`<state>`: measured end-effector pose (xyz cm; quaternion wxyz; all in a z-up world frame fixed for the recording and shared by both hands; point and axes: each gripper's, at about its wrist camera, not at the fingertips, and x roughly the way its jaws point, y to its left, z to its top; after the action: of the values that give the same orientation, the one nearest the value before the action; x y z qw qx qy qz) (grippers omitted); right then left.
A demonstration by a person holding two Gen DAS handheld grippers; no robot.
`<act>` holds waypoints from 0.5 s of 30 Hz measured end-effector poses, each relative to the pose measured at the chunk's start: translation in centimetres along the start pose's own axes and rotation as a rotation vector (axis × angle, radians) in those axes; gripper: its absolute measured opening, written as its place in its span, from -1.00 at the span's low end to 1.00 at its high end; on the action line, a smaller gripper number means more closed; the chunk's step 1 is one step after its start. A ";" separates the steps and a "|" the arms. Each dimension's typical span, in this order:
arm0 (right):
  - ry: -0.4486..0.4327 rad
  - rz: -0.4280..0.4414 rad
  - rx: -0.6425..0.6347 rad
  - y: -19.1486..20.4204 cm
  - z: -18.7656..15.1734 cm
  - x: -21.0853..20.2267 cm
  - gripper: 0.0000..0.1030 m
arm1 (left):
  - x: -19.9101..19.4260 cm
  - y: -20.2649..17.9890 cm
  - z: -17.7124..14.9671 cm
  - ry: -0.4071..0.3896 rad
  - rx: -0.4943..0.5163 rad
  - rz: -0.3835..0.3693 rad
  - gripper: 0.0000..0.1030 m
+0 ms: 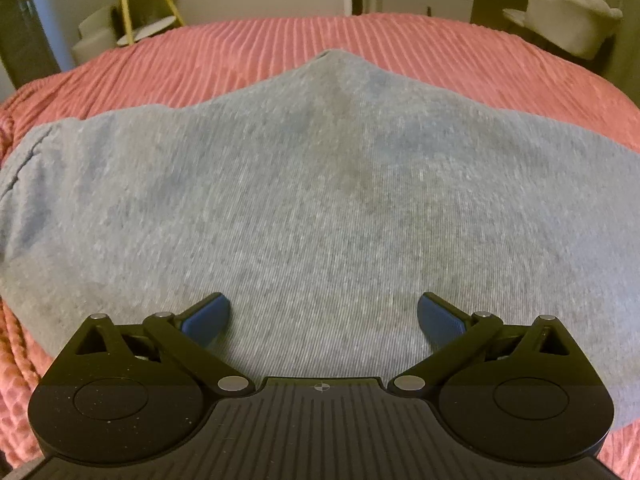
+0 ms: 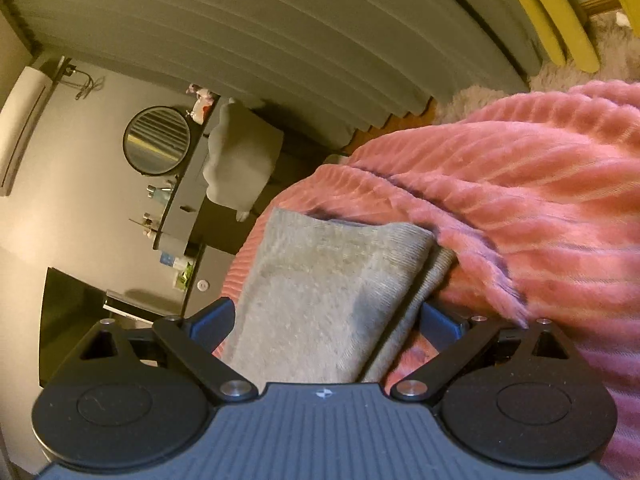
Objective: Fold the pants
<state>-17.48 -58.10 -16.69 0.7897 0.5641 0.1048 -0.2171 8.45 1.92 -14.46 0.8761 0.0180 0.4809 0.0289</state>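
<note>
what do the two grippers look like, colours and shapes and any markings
Both look alike. The left gripper and right gripper each have a black ribbed body with a small round black-and-white mark at its front edge, two big round black discs, and black link bars with silver pins. The fingers carry blue textured pads. No cables, hands or sleeves show.

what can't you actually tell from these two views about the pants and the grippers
- Left wrist view: the grey pants run off the left and right edges, and the left gripper body hides their near edge; fabric is blurred, so fold lines are unclear.
- Right wrist view: the folded end of the pants sits between the fingers of the right gripper; whether the pads press it cannot be told.
- The pink blanket hides the cloth's right side.
</note>
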 end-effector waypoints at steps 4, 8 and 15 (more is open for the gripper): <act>0.016 0.005 0.000 0.4 0.3 1.1 0.45 | 0.0 -0.3 -0.1 -0.004 0.002 0.008 1.00; 0.048 0.042 0.112 -1.0 0.8 2.4 -0.33 | 0.0 -0.5 -0.3 -0.009 0.003 0.014 1.00; 0.064 0.019 0.122 -1.7 1.1 3.5 -0.48 | -0.1 -0.7 -0.4 -0.012 0.004 0.021 1.00</act>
<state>-15.20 -60.34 -19.20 0.7520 0.6190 0.1112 -0.1974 8.07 1.23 -14.59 0.8786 0.0249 0.4754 0.0369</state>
